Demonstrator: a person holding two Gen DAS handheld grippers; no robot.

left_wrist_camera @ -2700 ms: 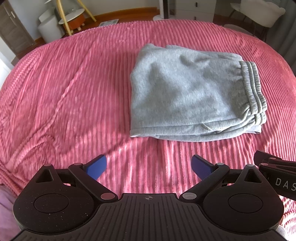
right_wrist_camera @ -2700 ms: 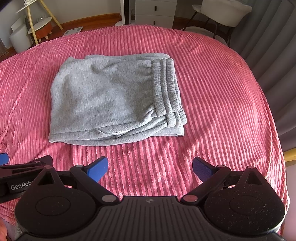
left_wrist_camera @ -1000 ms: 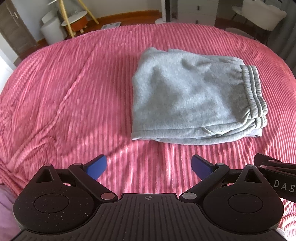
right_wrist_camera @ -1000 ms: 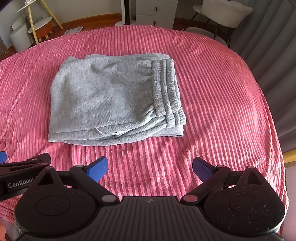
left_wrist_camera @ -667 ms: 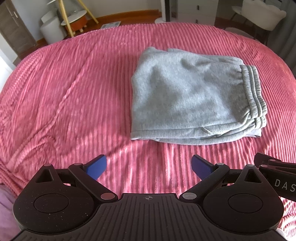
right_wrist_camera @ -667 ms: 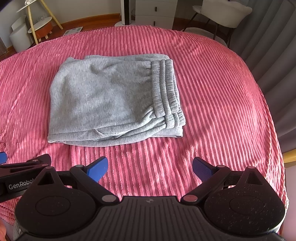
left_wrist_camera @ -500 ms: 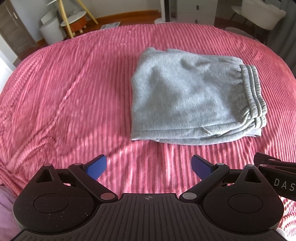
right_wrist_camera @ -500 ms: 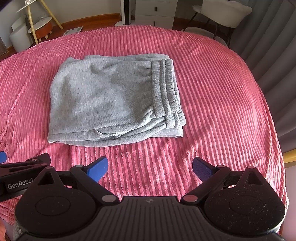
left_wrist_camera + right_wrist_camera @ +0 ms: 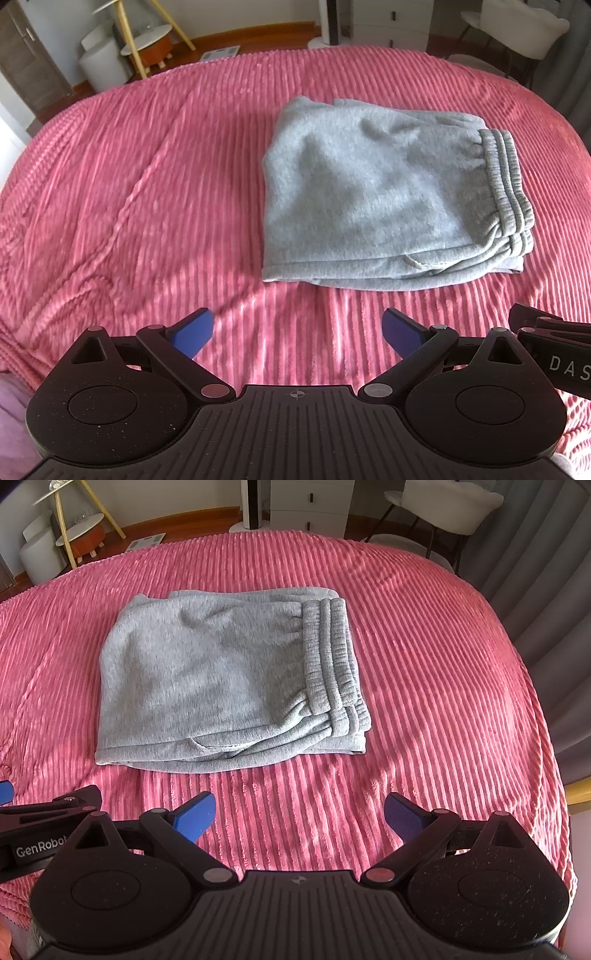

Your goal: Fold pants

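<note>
From our left wrist, the left gripper (image 9: 298,329) gapes empty, near the grey fleece pants (image 9: 384,206) folded on the pink ribbed bedspread (image 9: 147,184). From our right wrist, the right gripper (image 9: 300,811) likewise; nothing has shifted, so folding looks finished.

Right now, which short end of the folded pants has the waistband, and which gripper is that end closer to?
The right-hand end of the grey pants: its ribbed elastic waistband sets it apart from the smooth left end. It lies nearer the right gripper than the left gripper.
</note>
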